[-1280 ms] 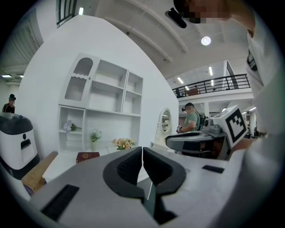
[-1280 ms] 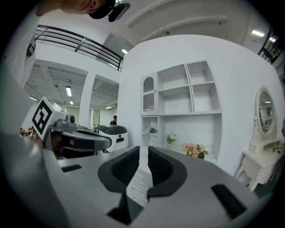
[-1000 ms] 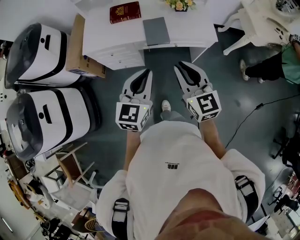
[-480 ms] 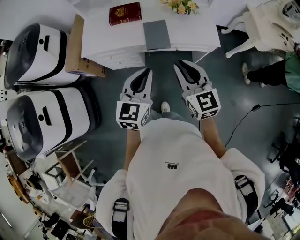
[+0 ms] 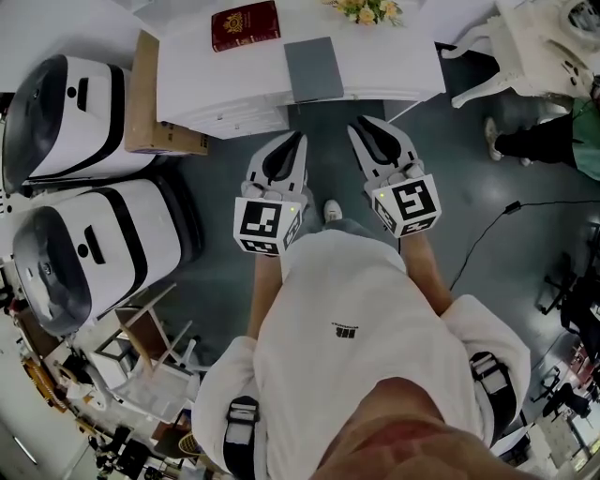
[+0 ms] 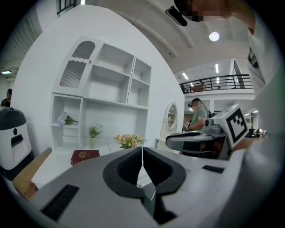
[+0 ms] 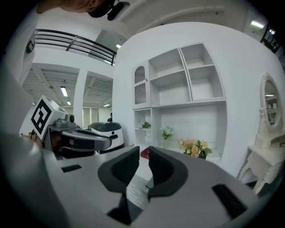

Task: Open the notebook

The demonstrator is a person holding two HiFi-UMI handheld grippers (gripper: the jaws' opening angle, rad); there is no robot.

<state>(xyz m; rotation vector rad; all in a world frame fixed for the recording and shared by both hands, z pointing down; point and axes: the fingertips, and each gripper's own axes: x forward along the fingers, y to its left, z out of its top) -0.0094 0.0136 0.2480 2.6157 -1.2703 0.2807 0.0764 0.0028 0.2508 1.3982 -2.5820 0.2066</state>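
Far left of the head view: two white-and-black machines (image 5: 89, 178), one above the other; a cardboard box (image 5: 148, 94) stands just beside the white desk (image 5: 225, 80) at its left end; on the desk top, upper centre, a red book (image 5: 246, 23) lies flat at the back; right of it the grey notebook (image 5: 313, 67) lies closed and flat, its near edge by the desk's front edge; a bunch of flowers (image 5: 367, 9) sits behind it at the top edge of the frame; my left gripper (image 5: 296, 142) hangs over the dark floor below the desk front, apart from the notebook and pointing up-frame toward it; in the left gripper view its jaws (image 6: 142, 153) are pressed together, only a thin slit between the pads, nothing pinched; my right gripper (image 5: 364, 129) sits beside it to the right, also over the floor and short of the desk; in the right gripper view (image 7: 144, 151) the pads stand slightly spread with a narrow gap, nothing in it; upper right, a white chair (image 5: 525, 47); at the right edge another person's leg and shoe (image 5: 511, 141); a cable (image 5: 487, 234) trails across the floor below.
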